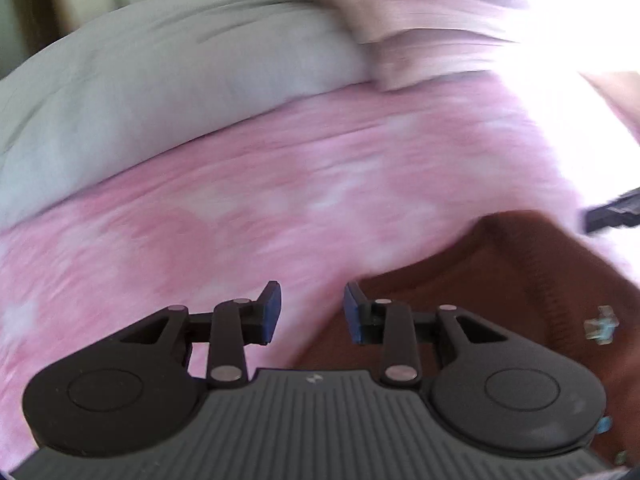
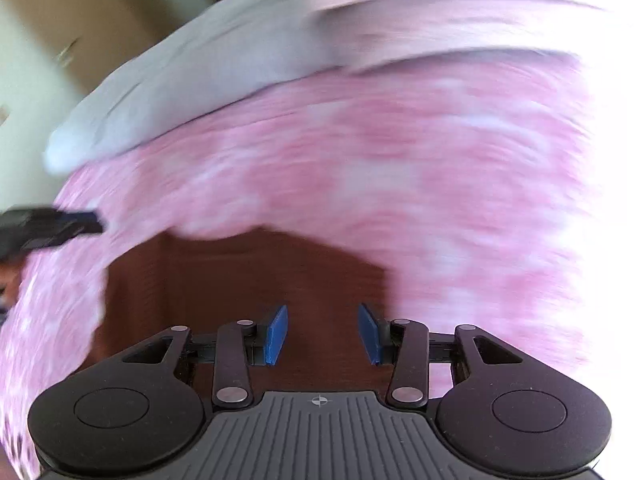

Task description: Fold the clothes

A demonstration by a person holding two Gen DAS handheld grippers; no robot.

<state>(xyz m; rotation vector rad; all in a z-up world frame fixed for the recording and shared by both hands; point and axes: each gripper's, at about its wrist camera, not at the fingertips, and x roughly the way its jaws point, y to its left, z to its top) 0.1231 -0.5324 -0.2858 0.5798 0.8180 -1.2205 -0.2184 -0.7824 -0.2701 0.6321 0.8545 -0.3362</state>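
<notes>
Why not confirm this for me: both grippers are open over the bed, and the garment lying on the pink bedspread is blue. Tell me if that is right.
Not quite. The garment is reddish brown, not blue; the right wrist view shows it plainly on the pink bedspread. Only the gripper pads are blue. The rest holds: the left gripper and right gripper are both open.

A bed with a pink mottled cover (image 1: 280, 184) carried everything; a brown knitted garment (image 2: 240, 272) lay on it, a pale grey pillow (image 1: 160, 80) behind.
</notes>
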